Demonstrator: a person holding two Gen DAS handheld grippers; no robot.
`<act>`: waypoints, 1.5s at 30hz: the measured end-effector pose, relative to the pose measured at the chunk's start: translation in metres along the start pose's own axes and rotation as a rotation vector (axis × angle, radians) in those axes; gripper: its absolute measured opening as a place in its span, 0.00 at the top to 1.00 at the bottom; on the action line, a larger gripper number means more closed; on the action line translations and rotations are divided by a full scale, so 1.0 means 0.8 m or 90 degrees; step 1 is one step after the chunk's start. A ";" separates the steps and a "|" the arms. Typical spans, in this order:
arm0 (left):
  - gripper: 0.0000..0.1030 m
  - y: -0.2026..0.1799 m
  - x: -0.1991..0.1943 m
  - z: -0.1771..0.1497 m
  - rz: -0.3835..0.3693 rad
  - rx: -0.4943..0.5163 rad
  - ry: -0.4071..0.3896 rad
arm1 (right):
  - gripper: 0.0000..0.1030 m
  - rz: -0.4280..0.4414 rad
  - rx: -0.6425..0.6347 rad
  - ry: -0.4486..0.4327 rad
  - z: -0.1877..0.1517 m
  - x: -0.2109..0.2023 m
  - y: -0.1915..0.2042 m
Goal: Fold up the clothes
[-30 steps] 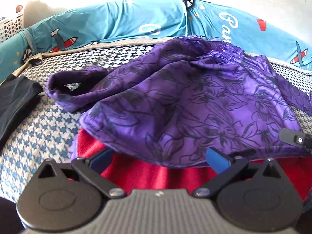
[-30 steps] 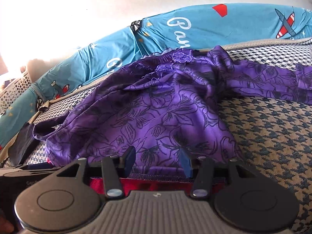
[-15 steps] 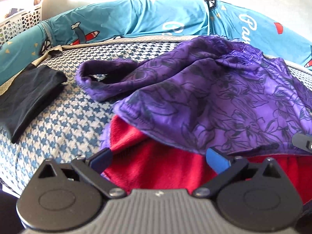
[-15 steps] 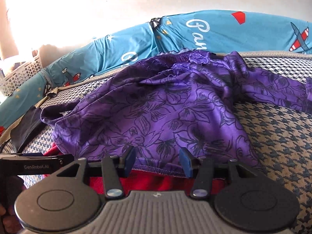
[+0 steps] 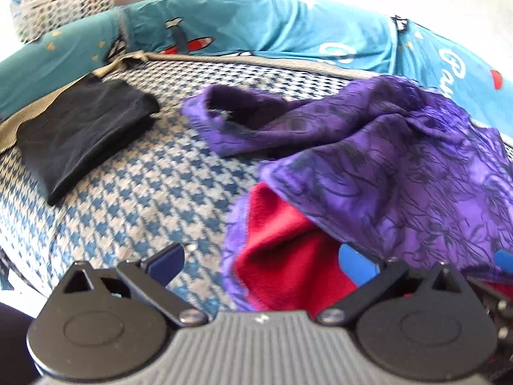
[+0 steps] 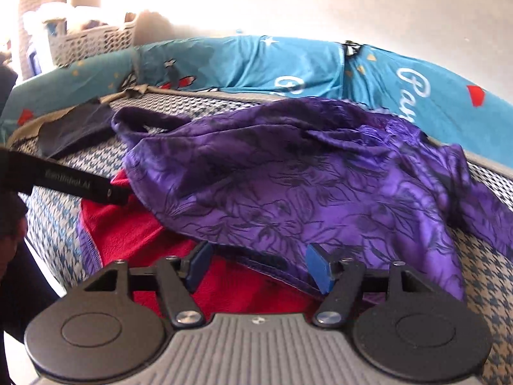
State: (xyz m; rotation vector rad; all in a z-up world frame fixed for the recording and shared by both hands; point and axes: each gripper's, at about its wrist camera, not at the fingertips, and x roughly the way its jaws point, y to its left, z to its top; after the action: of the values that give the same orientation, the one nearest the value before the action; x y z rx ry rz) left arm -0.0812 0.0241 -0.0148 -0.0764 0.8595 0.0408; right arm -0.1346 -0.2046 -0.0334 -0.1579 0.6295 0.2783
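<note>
Both views have slid leftward; right hand-held gripper (image 6: 258, 264) is opening off the purple garment's (image 6: 288, 186) hem, left hand-held gripper (image 5: 261, 264) released over red cloth (image 5: 282, 250).

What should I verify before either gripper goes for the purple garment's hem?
1. Left gripper free: ok, jaws wide, nothing pressed between its pads.
2. Right gripper free: ok, jaws opening; the purple garment lies between them, pads not pressing it.
3. Hem reachable: ok, the near hem lies just ahead of the right gripper.
4. Single layer to grab: not ok, the red garment lies under the purple garment at that edge.
5. Purple garment flat: not ok, it is bunched, with one sleeve trailing.
6. Room to fold: cannot tell; the folded black garment sits apart on the houndstooth cover, but the far side is hidden.
</note>
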 end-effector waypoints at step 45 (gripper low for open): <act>0.00 0.010 -0.038 -0.034 0.034 0.000 -0.036 | 0.65 -0.252 0.192 -0.039 -0.042 -0.102 -0.075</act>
State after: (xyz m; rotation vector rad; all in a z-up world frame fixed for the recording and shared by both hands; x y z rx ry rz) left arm -0.1222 0.0296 -0.0101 -0.0523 0.8046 0.0924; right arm -0.1979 -0.2864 -0.0080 0.0175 0.5588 -0.1931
